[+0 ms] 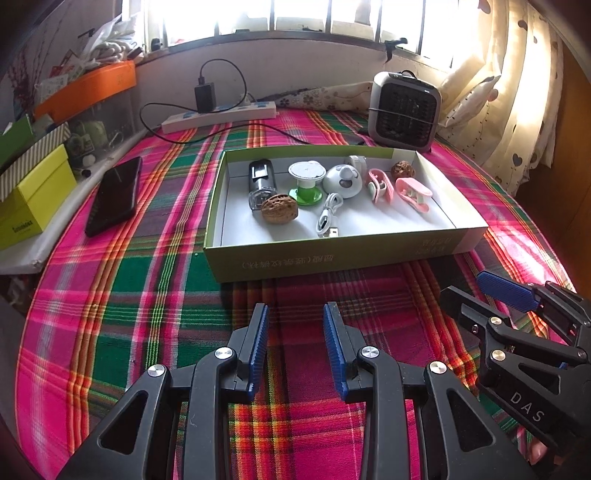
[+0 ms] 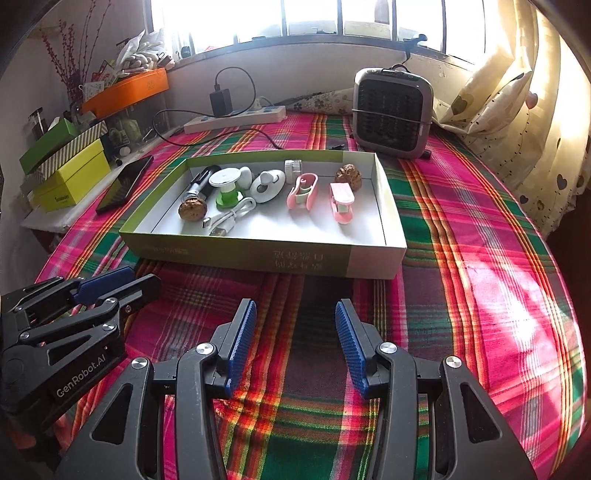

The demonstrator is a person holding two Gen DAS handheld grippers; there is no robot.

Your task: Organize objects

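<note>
Box of small items far ahead; left gripper and right gripper wide, empty. Could knock walnut rolling when reaching in.

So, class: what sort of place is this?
Probably a home bedroom: a plaid cloth beneath a barred window, heart-print curtains, and a small fan heater.

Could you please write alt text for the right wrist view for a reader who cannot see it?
The open right claw hovers over a plaid cloth, in front of a shallow box holding two pink clips, two walnuts, a white cable and small gadgets. The left claw sits at lower left; a small heater stands behind.
</note>
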